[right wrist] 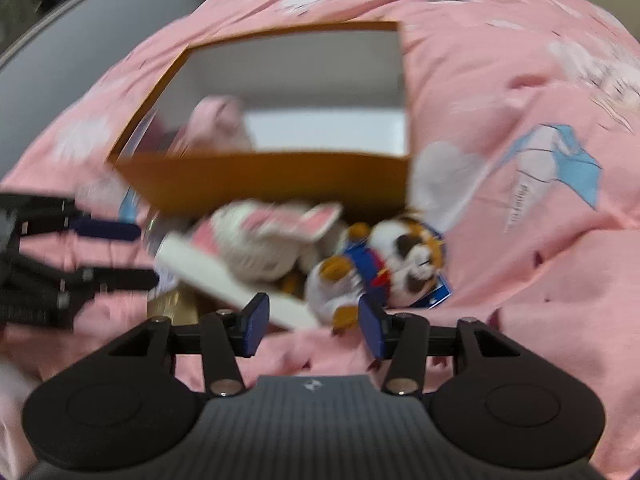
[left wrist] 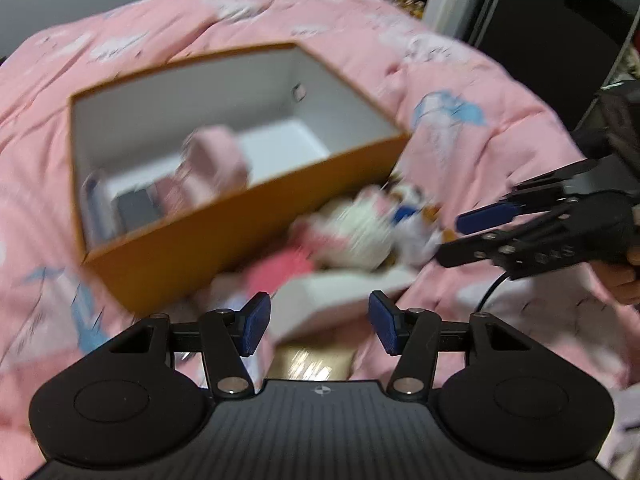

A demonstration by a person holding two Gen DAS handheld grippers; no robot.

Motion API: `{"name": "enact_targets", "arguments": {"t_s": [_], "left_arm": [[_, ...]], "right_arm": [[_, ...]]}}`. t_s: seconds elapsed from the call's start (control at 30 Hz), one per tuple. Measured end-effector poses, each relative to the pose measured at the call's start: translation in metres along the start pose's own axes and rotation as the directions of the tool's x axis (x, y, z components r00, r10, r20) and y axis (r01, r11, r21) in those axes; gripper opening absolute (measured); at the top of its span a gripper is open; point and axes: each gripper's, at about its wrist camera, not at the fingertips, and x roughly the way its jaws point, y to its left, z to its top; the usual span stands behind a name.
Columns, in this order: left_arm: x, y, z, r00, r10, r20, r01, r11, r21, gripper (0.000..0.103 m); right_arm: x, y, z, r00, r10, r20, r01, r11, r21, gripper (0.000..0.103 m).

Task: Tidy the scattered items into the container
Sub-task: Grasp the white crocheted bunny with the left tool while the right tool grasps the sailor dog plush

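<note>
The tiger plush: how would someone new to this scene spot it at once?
Start at the orange box on the pink quilt. In front of its near wall lie two soft toys side by side. The tiger plush is the right one: orange, white and brown with a blue outfit, unlike the white, pink-eared rabbit plush.

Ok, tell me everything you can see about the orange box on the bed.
The orange box is an open, lidless rectangular carton, cardboard by its look, orange outside and white inside. It sits on the pink quilt, slightly tilted. Inside lie a pink soft item and, at one end, some blurred flat things. The white rabbit plush lies against its near wall. Neither gripper touches it.
</note>
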Motion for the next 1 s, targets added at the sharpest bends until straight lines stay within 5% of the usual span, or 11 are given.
{"name": "enact_targets", "arguments": {"t_s": [0.27,0.5,1.0], "left_arm": [[0.035,-0.02,0.036,1.0,-0.02,-0.021,0.02,0.999,0.026,0.064],[0.058,-0.03,0.053,0.996,-0.02,-0.09,0.027,0.997,0.078,0.064],[0.093,-0.022,0.057,0.967,0.008,-0.254,0.003,0.999,0.043,0.056]], "right_arm": [[0.021,-0.023,0.012,1.0,-0.016,-0.014,0.018,0.988,0.153,0.058],[0.04,-0.065,0.017,0.993,0.101,-0.06,-0.066,0.899,0.433,0.062],[0.084,-0.072,0.009,0.976,0.173,-0.133,-0.076,0.841,0.536,0.06]]}}
